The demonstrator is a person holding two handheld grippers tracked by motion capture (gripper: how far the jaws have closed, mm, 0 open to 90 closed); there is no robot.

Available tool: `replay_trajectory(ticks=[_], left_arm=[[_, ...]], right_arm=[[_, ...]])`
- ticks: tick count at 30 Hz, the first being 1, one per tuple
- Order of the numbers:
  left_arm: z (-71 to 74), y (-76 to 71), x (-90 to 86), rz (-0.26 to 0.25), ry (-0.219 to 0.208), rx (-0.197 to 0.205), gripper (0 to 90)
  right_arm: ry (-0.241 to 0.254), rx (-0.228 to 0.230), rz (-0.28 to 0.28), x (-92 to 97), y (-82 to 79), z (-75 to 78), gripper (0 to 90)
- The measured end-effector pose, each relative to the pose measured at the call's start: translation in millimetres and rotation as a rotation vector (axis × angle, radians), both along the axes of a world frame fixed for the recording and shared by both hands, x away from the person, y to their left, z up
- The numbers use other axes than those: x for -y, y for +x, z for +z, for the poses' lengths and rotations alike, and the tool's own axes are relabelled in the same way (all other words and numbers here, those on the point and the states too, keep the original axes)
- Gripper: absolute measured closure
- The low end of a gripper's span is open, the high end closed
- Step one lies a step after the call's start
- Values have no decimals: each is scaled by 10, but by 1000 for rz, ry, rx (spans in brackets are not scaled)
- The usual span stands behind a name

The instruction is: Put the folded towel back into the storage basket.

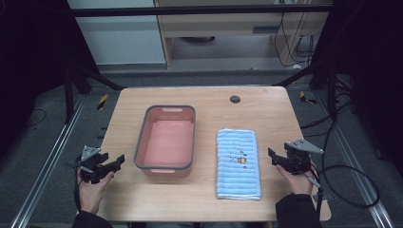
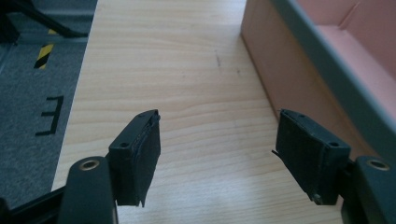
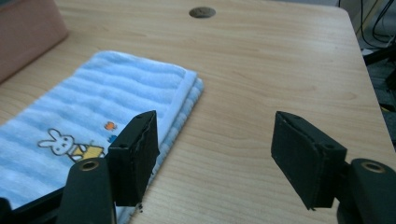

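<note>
A folded blue striped towel point(image 1: 238, 163) with a small rabbit print lies on the wooden table point(image 1: 204, 99), right of centre. Left of it stands a pink tub point(image 1: 166, 142) with a grey rim, nothing inside it. My left gripper point(image 1: 115, 162) rests by the table's left edge, open, its jaws aimed toward the tub's side point(image 2: 280, 70) with bare wood between them point(image 2: 217, 158). My right gripper point(image 1: 272, 156) sits just right of the towel, open. In the right gripper view its left jaw stands over the towel's point(image 3: 98, 102) near edge and only tabletop lies between the jaws point(image 3: 215, 158).
A dark round grommet point(image 1: 235, 99) sits near the table's far edge. Black frame bars and loose cables point(image 1: 351, 175) run around the table on the grey floor. Yellow-black tape marks point(image 1: 102, 101) lie on the floor at the left.
</note>
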State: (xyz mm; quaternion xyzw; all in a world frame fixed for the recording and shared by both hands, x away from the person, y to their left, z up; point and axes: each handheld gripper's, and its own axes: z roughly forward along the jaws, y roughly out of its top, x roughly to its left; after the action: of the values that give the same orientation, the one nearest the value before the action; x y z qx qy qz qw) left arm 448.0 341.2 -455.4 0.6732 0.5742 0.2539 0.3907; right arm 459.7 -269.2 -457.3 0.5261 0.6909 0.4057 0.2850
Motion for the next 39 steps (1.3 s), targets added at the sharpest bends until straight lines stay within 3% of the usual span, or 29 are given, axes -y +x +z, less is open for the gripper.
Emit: replay_trajectory(ticks=[6, 18, 23, 31, 39], left_arm=[[76, -39, 51, -21, -5, 15, 303], [305, -27, 154, -57, -23, 62, 301], [418, -8, 185, -59, -50, 89, 303], [526, 11, 335, -93, -47, 115, 306], [687, -18, 516, -122, -54, 159, 330]], right_arm=[[31, 22, 20, 6, -50, 118, 342], [40, 21, 44, -1, -47, 238, 341], [41, 32, 73, -30, -37, 305, 330], [47, 71, 87, -58, -33, 424, 319], [66, 75, 87, -58, -4, 540, 343]])
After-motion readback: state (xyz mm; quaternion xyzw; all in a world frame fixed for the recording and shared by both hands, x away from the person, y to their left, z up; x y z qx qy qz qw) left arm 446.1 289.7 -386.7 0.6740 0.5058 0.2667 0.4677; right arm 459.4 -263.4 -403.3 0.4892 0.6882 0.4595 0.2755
